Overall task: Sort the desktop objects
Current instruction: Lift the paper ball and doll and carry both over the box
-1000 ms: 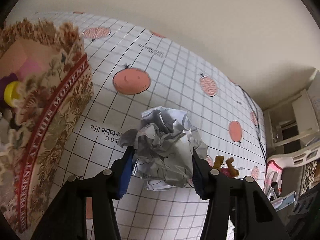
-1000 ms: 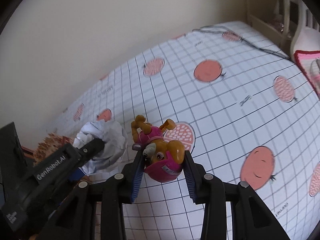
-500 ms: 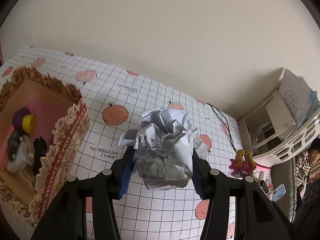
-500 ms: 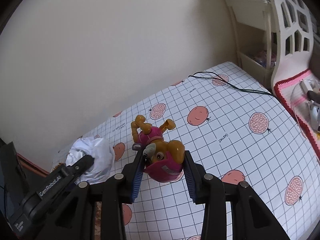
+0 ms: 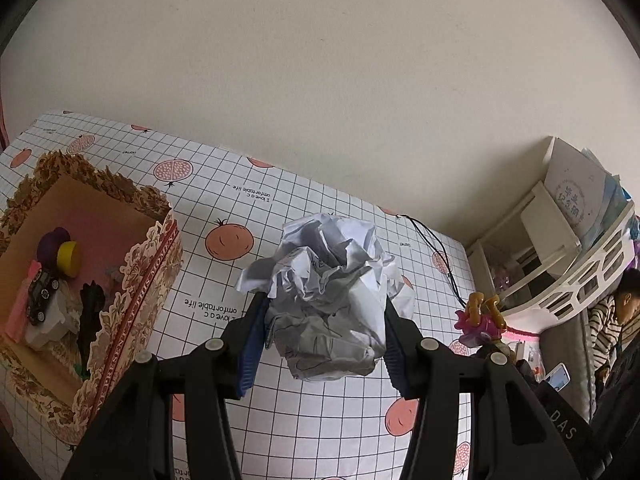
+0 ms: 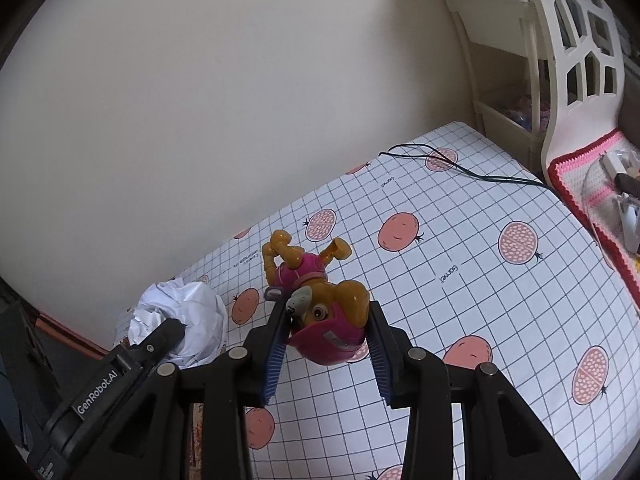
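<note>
your left gripper [image 5: 325, 332] is clamped on a crumpled paper ball [image 5: 328, 300], held clear above the gridded tablecloth [image 5: 288, 216] at the centre of the left wrist frame. at the left edge of that frame sits an open ornate box [image 5: 132, 280] with small toys inside. your right gripper [image 6: 326, 346] is closed around the head of a pink and orange toy dog [image 6: 320, 300], upside down, legs pointing to the upper middle of the right wrist frame. a black cable [image 6: 460, 168] lies on the cloth at upper right.
</note>
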